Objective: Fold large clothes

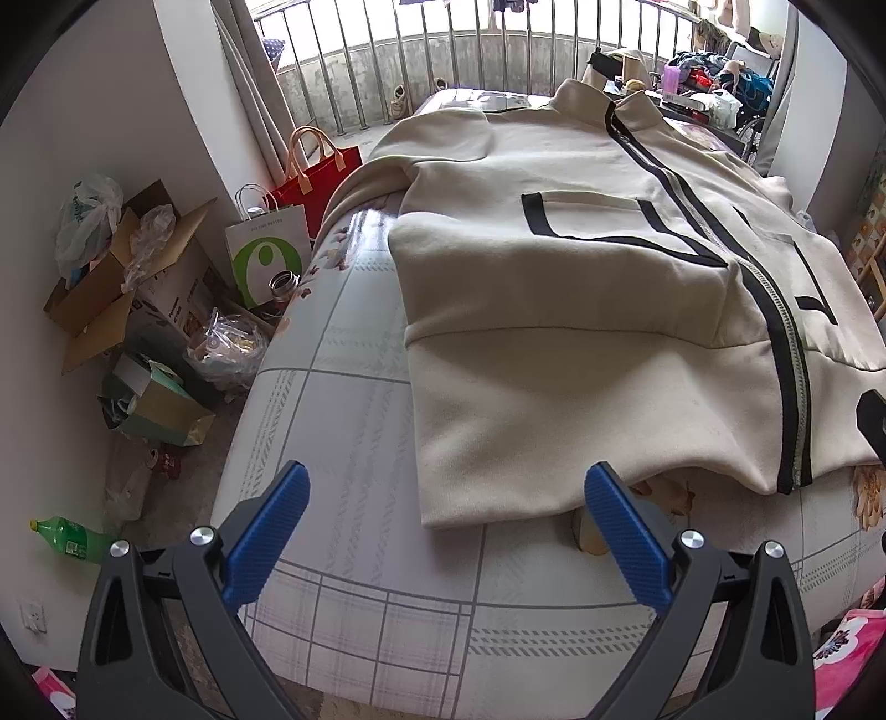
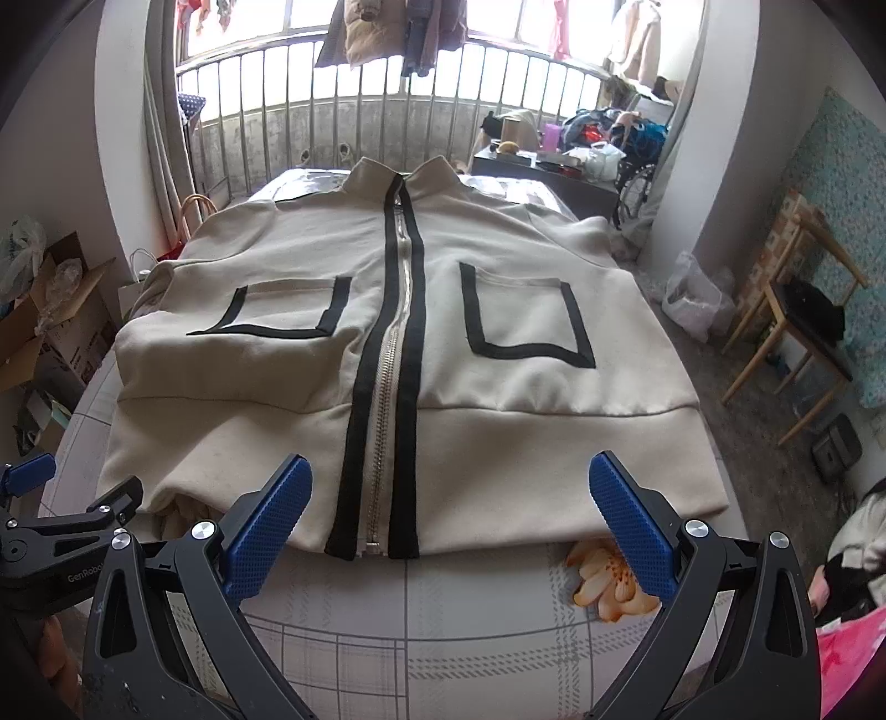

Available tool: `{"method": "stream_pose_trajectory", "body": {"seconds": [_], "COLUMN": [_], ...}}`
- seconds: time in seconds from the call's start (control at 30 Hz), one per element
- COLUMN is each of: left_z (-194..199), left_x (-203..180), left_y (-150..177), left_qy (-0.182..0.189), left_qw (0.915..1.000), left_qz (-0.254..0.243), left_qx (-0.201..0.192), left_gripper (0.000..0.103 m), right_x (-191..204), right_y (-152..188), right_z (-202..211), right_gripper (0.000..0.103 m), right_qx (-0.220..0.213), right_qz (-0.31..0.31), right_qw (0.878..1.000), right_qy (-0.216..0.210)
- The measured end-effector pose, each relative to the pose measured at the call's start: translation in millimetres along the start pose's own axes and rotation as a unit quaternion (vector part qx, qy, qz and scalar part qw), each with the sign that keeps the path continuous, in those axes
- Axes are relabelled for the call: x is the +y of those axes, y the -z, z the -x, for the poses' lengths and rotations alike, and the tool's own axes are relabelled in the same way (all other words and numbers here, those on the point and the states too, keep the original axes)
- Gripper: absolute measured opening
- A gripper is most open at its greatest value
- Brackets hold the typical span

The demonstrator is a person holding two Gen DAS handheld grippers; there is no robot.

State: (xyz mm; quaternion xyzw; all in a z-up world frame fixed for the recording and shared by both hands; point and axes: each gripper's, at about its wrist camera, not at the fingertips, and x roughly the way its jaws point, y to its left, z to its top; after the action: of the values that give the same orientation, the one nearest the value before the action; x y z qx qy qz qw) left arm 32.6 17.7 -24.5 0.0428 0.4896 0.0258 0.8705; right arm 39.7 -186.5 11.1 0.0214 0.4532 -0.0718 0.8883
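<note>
- The beige jacket (image 2: 410, 354) is lying front-up and zipped on the bed (image 2: 443, 626), collar toward the window railing (image 2: 343, 127), hem toward the cameras.
- A black-edged zipper (image 2: 387, 399) is running down the jacket's centre from collar to hem; a black-trimmed pocket (image 2: 282, 310) is sitting to one side of it and a second pocket (image 2: 526, 321) to the other.
- In the left wrist view, one sleeve (image 1: 443, 138) is lying folded across the jacket's upper body, with the cuff end draping over the bed edge.
- The jacket's hem is hanging slightly lifted off the patterned sheet, a shadowed gap showing beneath it.
- The right gripper (image 2: 448, 515) is hovering just short of the hem, centred near the zipper's lower end; its blue pads are standing spread wide and holding nothing.
- The left gripper (image 1: 446, 518) is hovering at the hem's corner on the side away from the zipper, jaws likewise parted and empty, not touching the fabric.
- Beside the bed on that same side, a red tote bag (image 1: 321, 171), a white paper bag (image 1: 266, 255), cardboard boxes (image 1: 116, 282) and a green bottle (image 1: 72, 537) are sitting on the floor.
- On the jacket's opposite side, a wooden chair (image 2: 797, 332) is standing on the floor, well apart from the bed.
- Beyond the collar, a cluttered dark table (image 2: 554, 171) is standing near the railing, and garments (image 2: 387, 33) are hanging above.
</note>
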Motion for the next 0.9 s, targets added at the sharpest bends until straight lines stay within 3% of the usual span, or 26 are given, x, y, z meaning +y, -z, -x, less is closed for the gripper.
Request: {"method": "stream_pose_trajectory", "body": {"seconds": [0.2,0.47,0.6,0.73,0.9], "left_z": [-18.7,-40.6,-41.2,-44.7,-44.7], "left_x": [1.2,0.4,0.4,7.5,7.0], "left_y": [-14.0,-22.2,-21.5,-23.4,-24.0], "left_qy": [0.011,0.022,0.025,0.042,0.041], "left_qw": [0.9999,0.9997,0.9995,0.9987,0.9985], "left_qz": [-0.001,-0.007,-0.018,0.006,0.012], "left_qx": [-0.003,0.011,0.009,0.028,0.035], "left_gripper": [0.098,0.098,0.098,0.098,0.098], "right_x": [11.2,22.6,29.4,32.5,24.6], "right_y": [-13.3,-12.4,-7.1,-1.6,-1.9], "right_z": [-24.4,-74.8,-85.0,-87.0,-93.5], "right_gripper": [0.096,0.096,0.096,0.096,0.096], "right_qx": [0.004,0.051,0.062,0.058,0.064], "right_qz": [0.024,0.035,0.048,0.053,0.035], "right_qw": [0.999,0.996,0.995,0.995,0.993], "right_qy": [-0.03,-0.062,-0.066,-0.064,-0.092]}}
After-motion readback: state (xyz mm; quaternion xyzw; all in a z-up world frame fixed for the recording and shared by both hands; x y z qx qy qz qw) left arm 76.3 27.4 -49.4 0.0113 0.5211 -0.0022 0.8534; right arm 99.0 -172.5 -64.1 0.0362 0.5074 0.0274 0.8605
